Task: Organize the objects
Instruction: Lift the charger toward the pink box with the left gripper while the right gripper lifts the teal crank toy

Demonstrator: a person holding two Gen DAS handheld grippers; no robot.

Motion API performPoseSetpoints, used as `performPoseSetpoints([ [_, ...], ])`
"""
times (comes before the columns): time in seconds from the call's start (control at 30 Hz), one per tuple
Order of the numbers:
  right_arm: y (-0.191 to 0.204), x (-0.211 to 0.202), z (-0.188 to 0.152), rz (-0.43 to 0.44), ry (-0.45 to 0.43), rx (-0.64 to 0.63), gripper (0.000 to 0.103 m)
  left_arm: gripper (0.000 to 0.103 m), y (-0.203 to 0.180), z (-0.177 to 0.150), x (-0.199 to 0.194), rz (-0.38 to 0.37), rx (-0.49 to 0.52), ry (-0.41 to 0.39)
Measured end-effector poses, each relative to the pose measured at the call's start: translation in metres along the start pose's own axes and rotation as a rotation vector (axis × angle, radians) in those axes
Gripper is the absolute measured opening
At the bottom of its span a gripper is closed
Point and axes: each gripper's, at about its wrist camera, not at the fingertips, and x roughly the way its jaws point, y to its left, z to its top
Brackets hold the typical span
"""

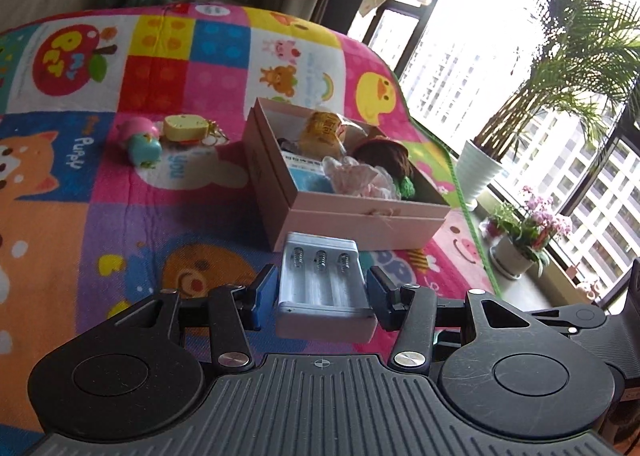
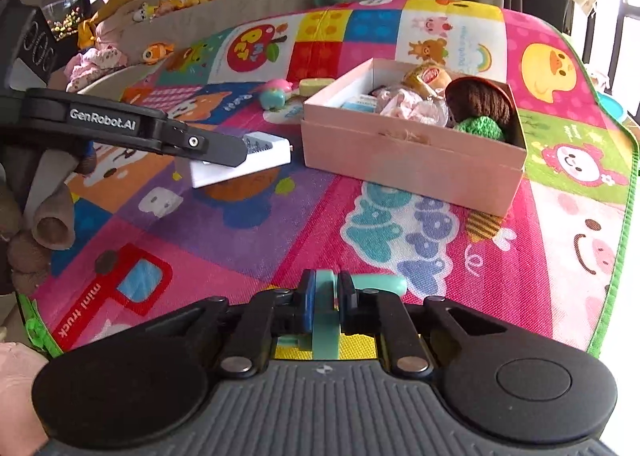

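The left hand-held gripper (image 1: 322, 288) was clamped on a white battery holder (image 1: 324, 288), blue pads pressed against its two long sides. The holder was empty, three springs showing at its far end. In the right wrist view it (image 2: 244, 162) was seen raised clear of the play mat (image 2: 280, 224), tilted, just short of the pink box (image 2: 412, 160).

The right hand-held gripper (image 2: 326, 296) was closed on a thin teal object (image 2: 326, 320) — a flat strip standing edge-on between the pads, with a rounded teal end (image 2: 384, 283) projecting to the right. What the object was could not be determined.

The pink box (image 1: 352, 216) sat open on the patterned mat (image 1: 120, 216). It contained a brown knitted item (image 1: 384, 156) with a green knitted piece (image 1: 408, 186) beside it, a pale pink crumpled fabric (image 1: 356, 176), a yellow wrapped packet (image 1: 322, 132) and a blue-and-white pack (image 1: 304, 172).

Left of the box, still out on the mat, lay a pink-and-teal toy (image 1: 140, 140) and, touching it, a yellow cheese-shaped keyring (image 1: 186, 128).

Beyond the mat's edge, potted plants (image 1: 520, 232) stood at the window — a palm (image 1: 560, 68) among them.
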Motion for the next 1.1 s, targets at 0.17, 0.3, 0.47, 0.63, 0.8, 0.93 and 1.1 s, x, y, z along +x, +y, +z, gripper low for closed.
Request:
performPoseSetpoints([
  [0.17,-0.010,-0.017,0.011,-0.005,-0.068,0.038,0.000,0.053,-0.018,0.050,0.012,-0.017,0.029,-0.133],
  [0.3,-0.019,-0.020,0.015,-0.019,-0.088,0.063,0.000,0.054,-0.021,0.078,0.054,-0.013,0.013,-0.234],
  [0.47,-0.029,-0.027,0.006,-0.028,-0.058,0.078,0.008,0.051,-0.018,0.075,0.101,0.082,0.051,-0.197],
  [0.63,-0.032,-0.032,-0.011,-0.050,-0.019,0.063,0.067,0.051,-0.016,0.061,0.077,0.083,0.088,-0.222],
  [0.8,-0.026,-0.020,-0.019,-0.020,0.026,0.020,0.068,0.051,0.004,0.042,0.043,0.059,0.026,-0.201],
  [0.93,-0.025,-0.002,-0.023,-0.027,0.067,0.002,0.070,0.051,0.023,0.021,0.021,0.036,-0.045,-0.170],
  [1.1,-0.020,0.005,-0.023,-0.009,0.057,-0.033,0.056,0.051,0.042,0.003,0.005,0.029,-0.108,-0.154],
])
